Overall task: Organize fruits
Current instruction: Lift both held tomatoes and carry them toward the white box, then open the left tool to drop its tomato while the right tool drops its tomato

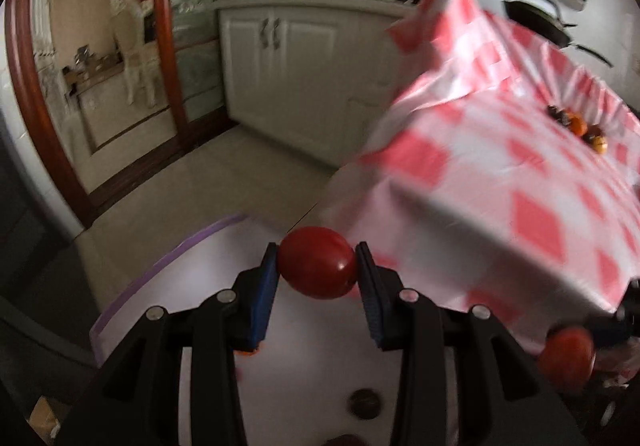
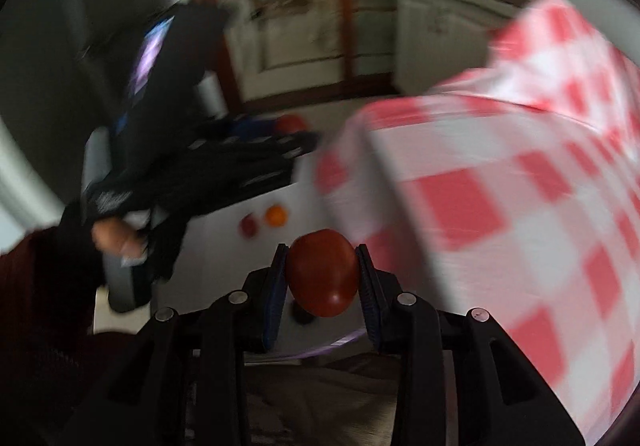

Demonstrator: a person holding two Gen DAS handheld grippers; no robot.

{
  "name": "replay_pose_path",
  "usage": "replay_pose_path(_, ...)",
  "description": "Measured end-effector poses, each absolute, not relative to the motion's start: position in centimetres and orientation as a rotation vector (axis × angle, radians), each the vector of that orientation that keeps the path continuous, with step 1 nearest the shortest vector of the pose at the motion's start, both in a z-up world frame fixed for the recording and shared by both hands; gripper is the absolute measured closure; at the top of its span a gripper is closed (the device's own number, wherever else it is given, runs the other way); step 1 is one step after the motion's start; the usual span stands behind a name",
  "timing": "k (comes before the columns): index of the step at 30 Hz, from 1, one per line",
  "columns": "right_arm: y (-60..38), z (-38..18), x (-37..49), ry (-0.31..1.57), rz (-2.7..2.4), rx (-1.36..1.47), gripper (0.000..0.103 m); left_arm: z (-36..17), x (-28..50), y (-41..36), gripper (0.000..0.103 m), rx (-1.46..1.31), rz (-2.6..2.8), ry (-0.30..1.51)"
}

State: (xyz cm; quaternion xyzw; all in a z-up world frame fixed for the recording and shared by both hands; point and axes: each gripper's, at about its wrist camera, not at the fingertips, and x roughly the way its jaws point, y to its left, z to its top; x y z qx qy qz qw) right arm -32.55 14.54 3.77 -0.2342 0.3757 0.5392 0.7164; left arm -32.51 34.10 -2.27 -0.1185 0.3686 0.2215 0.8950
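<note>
Mid-carry step: left gripper (image 1: 317, 264) clamped on a red tomato (image 1: 318, 270), right gripper (image 2: 323, 273) clamped on another tomato (image 2: 323, 278), both above white tray (image 1: 200, 270) beside checkered table (image 1: 500, 173). Next, likely: lowering and releasing near fruits (image 2: 264, 221) already there.

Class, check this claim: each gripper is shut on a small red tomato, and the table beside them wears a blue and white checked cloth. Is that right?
Not quite. The checked cloth is red and white, not blue and white, as both wrist views show. The rest holds: the left gripper and the right gripper are each shut on a small red tomato.
</note>
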Motion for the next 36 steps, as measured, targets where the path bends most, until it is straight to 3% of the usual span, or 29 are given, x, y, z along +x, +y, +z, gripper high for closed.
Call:
replay_pose_path(15,24.5,-8.2,-35.8,0.996,1.194,-0.931,0.069,-12.8,-30.2,40.4,0.064,-0.276,0.553,1.109)
replay_pose_path(27,25.8,-9.9,-35.4,1.026,1.185,-0.950,0.068,-16.0,-29.8,42.1,0.063,-0.328,0.554,1.173)
replay_pose_path(28,25.7,-9.7,-35.5,1.017,1.185,-0.948,0.068,-16.0,-29.8,42.0,0.062,-0.328,0.557,1.171)
replay_pose_path(30,25.8,-9.4,-35.1,0.997,1.187,-0.940,0.067,-15.7,-29.7,42.2,0.043,-0.327,0.572,1.161)
replay_pose_path(31,25.5,-9.0,-35.1,0.985,1.193,-0.926,0.066,-15.6,-29.7,42.2,0.038,-0.326,0.582,1.153)
replay_pose_path(33,25.2,-8.2,-35.1,0.972,1.204,-0.895,0.054,-14.9,-29.8,42.3,0.028,-0.315,0.599,1.131)
replay_pose_path(36,24.4,-6.8,-34.8,0.961,1.222,-0.831,0.052,-14.0,-29.6,42.2,0.027,-0.276,0.616,1.123)
